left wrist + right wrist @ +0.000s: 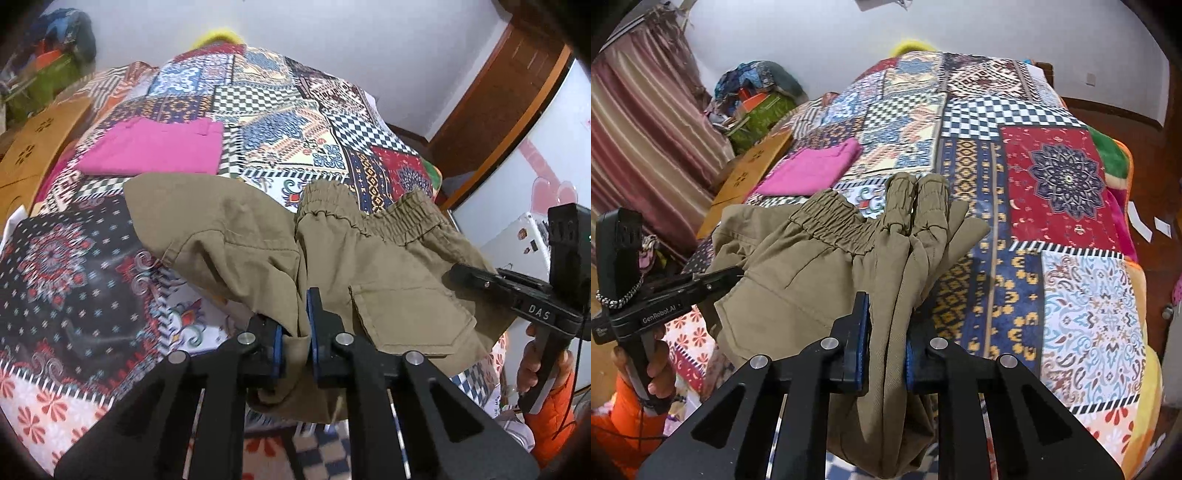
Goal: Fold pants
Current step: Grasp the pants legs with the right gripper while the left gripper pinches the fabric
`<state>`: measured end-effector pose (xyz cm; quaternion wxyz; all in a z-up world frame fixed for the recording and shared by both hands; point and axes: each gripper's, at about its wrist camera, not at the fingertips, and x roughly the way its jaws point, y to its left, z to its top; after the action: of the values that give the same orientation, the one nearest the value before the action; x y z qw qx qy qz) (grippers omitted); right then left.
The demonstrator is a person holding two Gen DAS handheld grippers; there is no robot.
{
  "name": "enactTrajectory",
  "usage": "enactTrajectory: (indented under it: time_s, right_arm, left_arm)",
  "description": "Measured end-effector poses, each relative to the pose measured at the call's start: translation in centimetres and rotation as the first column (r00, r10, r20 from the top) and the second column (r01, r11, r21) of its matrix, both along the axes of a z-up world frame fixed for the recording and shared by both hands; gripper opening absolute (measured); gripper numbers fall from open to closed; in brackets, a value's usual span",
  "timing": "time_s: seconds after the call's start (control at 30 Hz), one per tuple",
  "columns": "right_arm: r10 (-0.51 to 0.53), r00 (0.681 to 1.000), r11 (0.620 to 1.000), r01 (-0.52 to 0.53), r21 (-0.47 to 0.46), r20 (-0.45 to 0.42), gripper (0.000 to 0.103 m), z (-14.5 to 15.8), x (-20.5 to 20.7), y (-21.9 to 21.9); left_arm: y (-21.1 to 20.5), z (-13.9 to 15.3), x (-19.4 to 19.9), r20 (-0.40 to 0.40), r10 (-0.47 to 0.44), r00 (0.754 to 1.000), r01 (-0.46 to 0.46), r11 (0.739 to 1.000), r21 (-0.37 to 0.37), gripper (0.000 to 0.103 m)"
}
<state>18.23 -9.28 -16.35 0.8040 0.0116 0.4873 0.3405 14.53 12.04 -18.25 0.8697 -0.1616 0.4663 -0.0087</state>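
Note:
Khaki pants [369,266] with an elastic waistband [402,218] lie bunched over the near end of a patchwork bed cover [295,110]. My left gripper [295,325] is shut on a fold of their near edge, with cloth pinched between the blue pads. At the right of the left wrist view my right gripper [480,277] bites into the pants' right side. In the right wrist view the right gripper [886,332] is shut on several stacked layers of the pants [812,280], whose cuffs [916,195] point away. At the left of that view, the left gripper [716,280] holds the cloth's edge.
A folded pink garment [155,147] lies further up the bed on the left. A wooden board [33,155] stands along the bed's left side, before a striped curtain [639,129] and a pile of bags [757,107]. A hand with an orange sleeve [546,369] holds the right gripper.

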Motion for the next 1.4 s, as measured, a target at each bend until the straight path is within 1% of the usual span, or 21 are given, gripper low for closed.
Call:
enactTrajectory:
  time_s: [0.1,0.17,0.23,0.27,0.3,0.33,0.4,0.47,0.53,0.57,0.6,0.7,0.8,0.97,1.07,1.13,1.27,1.4]
  right_arm:
    - [0.032,0.999,0.999,-0.032,-0.004,-0.016,0.015,-0.3,-0.8,1.1]
    - [0.043,0.999,0.999,-0.043,-0.03,-0.028,0.021,-0.9,-1.1,1.7]
    - [0.039,0.999,0.997,-0.042,-0.071,-0.038,0.038,-1.5,-1.2,2.3]
    - [0.043,0.998,0.996,-0.047,-0.081,-0.049,0.05,-1.9,-1.2,2.6]
    - [0.041,0.997,0.995,-0.046,-0.092,-0.059,0.055,-2.4,-1.1,2.8]
    - [0.04,0.997,0.994,-0.046,-0.102,-0.066,0.057,-2.7,-1.0,2.9]
    - [0.039,0.996,0.993,-0.048,-0.109,-0.086,0.064,-3.5,-0.6,2.9]
    - [0.035,0.993,0.995,-0.045,-0.089,-0.114,0.064,-3.8,-0.3,2.6]
    - [0.03,0.991,0.997,-0.038,-0.062,-0.128,0.055,-3.8,-0.3,2.3]
    - [0.034,0.992,0.998,-0.041,-0.054,-0.12,0.041,-3.5,-0.4,2.3]
    - [0.038,0.994,0.997,-0.044,-0.057,-0.1,0.031,-3.2,-0.6,2.3]
    - [0.049,0.998,0.997,-0.052,-0.058,-0.042,0.016,-1.7,-1.2,2.5]
    - [0.051,0.999,0.998,-0.051,-0.041,-0.013,0.013,-0.2,-1.1,2.8]
    - [0.048,0.998,0.999,-0.048,-0.02,0.027,0.012,1.5,-0.5,3.5]
    - [0.053,0.996,0.999,-0.052,-0.011,0.067,0.012,3.0,-0.2,4.5]
    - [0.054,0.993,0.999,-0.054,-0.009,0.101,0.012,4.0,-0.1,5.2]
    - [0.059,0.985,0.998,-0.059,-0.003,0.16,0.012,5.8,0.3,6.6]
    - [0.062,0.979,0.998,-0.065,0.009,0.192,0.012,7.1,1.4,8.2]
  left_arm:
    - [0.8,0.1,-1.8,-0.003,0.023,1.0,-0.023,1.0,0.003,0.011]
    - [1.5,-0.4,-3.0,-0.018,0.036,0.999,-0.036,0.999,-0.007,0.011]
    - [2.0,-1.2,-3.8,-0.035,0.046,0.998,-0.047,0.998,-0.029,0.011]
    - [2.1,-1.5,-4.0,-0.043,0.049,0.998,-0.05,0.998,-0.035,0.011]
    - [2.1,-1.9,-4.1,-0.051,0.052,0.997,-0.053,0.998,-0.036,0.011]
    - [2.1,-2.2,-4.2,-0.056,0.053,0.997,-0.055,0.998,-0.037,0.012]
    - [2.0,-2.7,-4.1,-0.064,0.057,0.996,-0.06,0.997,-0.04,0.013]
    - [1.8,-2.7,-4.1,-0.062,0.053,0.997,-0.055,0.998,-0.034,0.013]
    - [1.6,-2.3,-4.1,-0.051,0.051,0.997,-0.052,0.998,-0.019,0.012]
    - [1.6,-2.1,-4.0,-0.046,0.051,0.998,-0.052,0.999,-0.016,0.012]
    - [1.5,-1.7,-4.0,-0.035,0.052,0.998,-0.053,0.999,-0.011,0.012]
    - [1.4,-0.7,-3.9,-0.008,0.052,0.999,-0.052,0.999,0.001,0.011]
    - [1.1,0.6,-3.7,0.025,0.037,0.999,-0.038,0.999,0.027,0.01]
    - [1.3,3.1,-3.3,0.093,0.029,0.995,-0.033,0.998,0.048,0.01]
    - [1.9,4.4,-2.9,0.129,0.033,0.991,-0.041,0.997,0.062,0.01]
    - [2.6,5.3,-2.5,0.156,0.039,0.987,-0.051,0.996,0.072,0.01]
    - [4.3,6.5,-1.8,0.195,0.058,0.979,-0.073,0.995,0.069,0.01]
    - [6.4,7.4,-0.9,0.222,0.082,0.972,-0.097,0.994,0.058,0.01]
